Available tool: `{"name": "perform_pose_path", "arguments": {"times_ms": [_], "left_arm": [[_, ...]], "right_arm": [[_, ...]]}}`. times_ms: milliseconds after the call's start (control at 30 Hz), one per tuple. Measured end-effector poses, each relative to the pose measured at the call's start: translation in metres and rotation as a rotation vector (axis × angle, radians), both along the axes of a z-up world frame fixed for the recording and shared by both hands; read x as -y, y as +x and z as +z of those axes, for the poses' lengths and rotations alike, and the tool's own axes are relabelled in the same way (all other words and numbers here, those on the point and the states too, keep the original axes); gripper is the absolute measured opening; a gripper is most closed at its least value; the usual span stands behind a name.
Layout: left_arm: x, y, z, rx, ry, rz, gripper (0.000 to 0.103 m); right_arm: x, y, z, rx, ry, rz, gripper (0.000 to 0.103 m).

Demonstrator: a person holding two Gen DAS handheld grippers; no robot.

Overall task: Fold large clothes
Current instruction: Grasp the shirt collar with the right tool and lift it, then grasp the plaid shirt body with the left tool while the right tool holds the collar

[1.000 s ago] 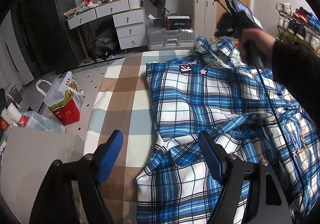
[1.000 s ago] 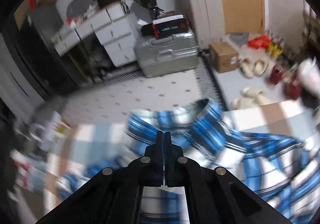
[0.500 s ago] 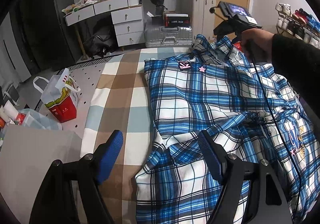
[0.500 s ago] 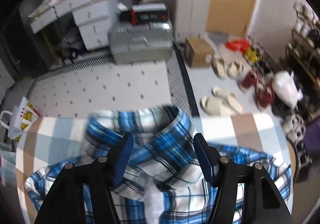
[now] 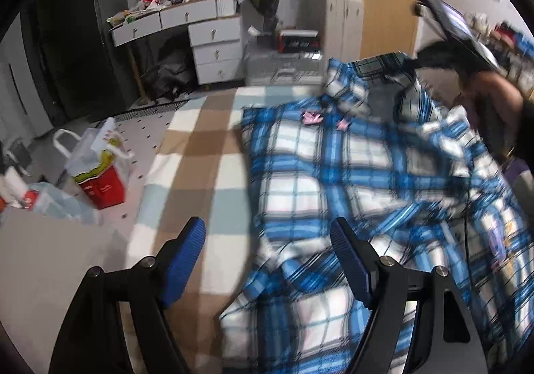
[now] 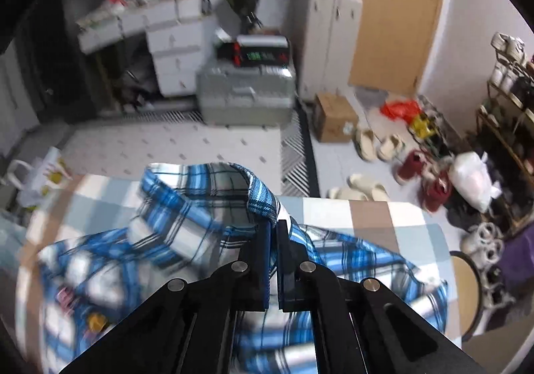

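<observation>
1. Two grippers over blue plaid shirt (image 5: pixel 333 173), spread on checked blanket (image 5: pixel 193 153).
2. Right gripper (image 6: pixel 273 233): just closed, clamped on collar (image 6: pixel 260 200).
3. Left gripper (image 5: pixel 267 260): spread wide, empty.

Left gripper (image 5: pixel 267 260) low in the left wrist frame, angled downward, blue-padded fingers (image 5: pixel 183 260) spread wide apart with nothing pinched between them. Right gripper (image 6: pixel 273 233) at the bottom centre of its own frame, likewise tilted down, having just closed: fingers (image 6: pixel 263 260) drawn together to a thin slit, clamped on a fold of the blue plaid shirt (image 6: pixel 187 207) at its collar edge. In the upper right of the left wrist frame, blurred, the person's right hand (image 5: pixel 480 97) and dark sleeve (image 5: pixel 524 127) behind that gripper.
</observation>
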State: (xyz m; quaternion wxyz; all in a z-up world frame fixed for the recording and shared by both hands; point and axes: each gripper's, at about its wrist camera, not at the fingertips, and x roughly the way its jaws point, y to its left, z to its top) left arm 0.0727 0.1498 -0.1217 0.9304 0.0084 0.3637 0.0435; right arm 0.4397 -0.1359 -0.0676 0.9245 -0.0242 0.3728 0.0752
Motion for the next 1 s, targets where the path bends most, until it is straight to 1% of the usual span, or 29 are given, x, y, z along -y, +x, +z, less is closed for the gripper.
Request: {"name": "perform_pose_path", "arguments": {"times_ms": [33, 67, 133, 200, 267, 300, 333, 400, 433, 467, 500, 567, 600, 633, 733, 800, 833, 867, 900, 933, 1000], "left_arm": [[0.002, 0.004, 0.000, 0.008, -0.009, -0.001, 0.074], [0.003, 0.010, 0.001, 0.011, -0.025, -0.009, 0.074], [0.006, 0.027, 0.009, 0.002, -0.080, -0.028, 0.074], [0.012, 0.043, 0.020, -0.007, -0.112, -0.030, 0.074], [0.026, 0.078, 0.036, -0.037, -0.171, -0.082, 0.074], [0.031, 0.093, 0.040, -0.054, -0.177, -0.092, 0.074], [0.038, 0.112, 0.047, -0.061, -0.166, -0.086, 0.074], [0.059, 0.149, 0.053, -0.111, -0.120, -0.096, 0.074], [0.070, 0.169, 0.052, -0.138, -0.103, -0.117, 0.074], [0.076, 0.180, 0.048, -0.169, -0.092, -0.122, 0.074], [0.082, 0.191, 0.041, -0.210, -0.082, -0.124, 0.074], [0.093, 0.207, 0.024, -0.264, -0.051, -0.120, 0.074], [0.097, 0.212, 0.016, -0.287, -0.016, -0.104, 0.074], [0.101, 0.221, 0.005, -0.315, 0.044, -0.077, 0.074], [0.109, 0.236, -0.007, -0.335, 0.095, -0.067, 0.074], [0.109, 0.242, -0.011, -0.341, 0.132, -0.058, 0.073], [0.110, 0.245, -0.012, -0.338, 0.152, -0.052, 0.071], [0.109, 0.246, -0.009, -0.334, 0.154, -0.052, 0.049], [0.108, 0.245, -0.004, -0.329, 0.136, -0.064, 0.014], [0.105, 0.244, 0.001, -0.330, 0.116, -0.071, 0.004], [0.099, 0.235, 0.015, -0.298, 0.082, -0.079, 0.003]], "right_arm": [[0.008, -0.024, 0.008, 0.036, 0.039, 0.013, 0.002], [0.012, -0.037, 0.012, 0.050, 0.062, 0.010, 0.002], [0.023, -0.063, 0.016, 0.058, 0.123, 0.053, 0.002], [0.028, -0.082, 0.016, 0.075, 0.125, 0.059, 0.002], [0.037, -0.095, 0.013, 0.063, 0.150, 0.067, 0.002], [0.042, -0.103, 0.012, 0.066, 0.161, 0.066, 0.002], [0.046, -0.106, 0.010, 0.062, 0.172, 0.066, 0.002], [0.056, -0.107, 0.007, 0.050, 0.203, 0.029, 0.002], [0.061, -0.107, 0.003, 0.032, 0.248, 0.027, 0.002], [0.065, -0.108, -0.001, 0.027, 0.276, 0.028, 0.002], [0.067, -0.111, -0.003, 0.032, 0.278, 0.024, 0.002], [0.069, -0.107, -0.010, 0.022, 0.300, 0.026, 0.002], [0.071, -0.107, -0.013, 0.010, 0.315, 0.023, 0.002], [0.073, -0.105, -0.016, -0.003, 0.323, 0.015, 0.002], [0.075, -0.101, -0.018, -0.002, 0.311, 0.025, 0.002], [0.077, -0.101, -0.018, 0.009, 0.328, 0.034, 0.002], [0.078, -0.101, -0.016, 0.014, 0.341, 0.038, 0.002], [0.078, -0.102, -0.016, 0.020, 0.339, 0.036, 0.002], [0.077, -0.102, -0.014, 0.026, 0.335, 0.037, 0.002], [0.077, -0.101, -0.011, 0.027, 0.342, 0.048, 0.002], [0.078, -0.104, -0.004, 0.043, 0.375, 0.061, 0.003]]}}
